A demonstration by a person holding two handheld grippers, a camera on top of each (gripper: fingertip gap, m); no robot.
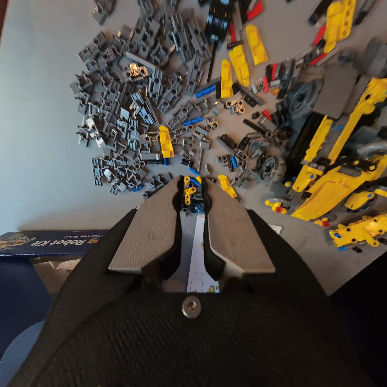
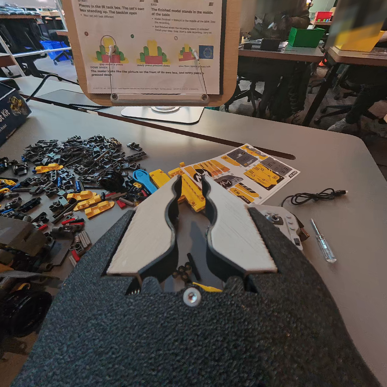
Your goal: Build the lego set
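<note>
The left tongs (image 1: 191,179) hang above the grey tabletop (image 1: 41,104) with their tips a little apart and nothing between them. Just below the tips lie small yellow connector pieces (image 1: 189,192) and a strip of white booklet page (image 1: 198,251). Farther off spreads a heap of dark grey building pieces (image 1: 134,94), with yellow panel pieces (image 1: 240,67) to its right. A partly built yellow model (image 1: 326,167) sits at the right edge, and a dark blue kit box (image 1: 52,240) lies near left.

The right tongs (image 2: 191,178) are likewise spread and empty, poised over a yellow beam assembly (image 2: 191,192). Left of it lie a blue lever tool (image 2: 144,182), more yellow panels (image 2: 92,203) and a scatter of black pieces (image 2: 83,155). A sticker sheet (image 2: 251,171) lies just beyond on the right, with a coiled black cable (image 2: 314,196), a clear-handled screwdriver (image 2: 323,243) and a grey controller (image 2: 287,226) farther right. An instruction sheet on a wooden stand (image 2: 150,52) rises at the far side.
</note>
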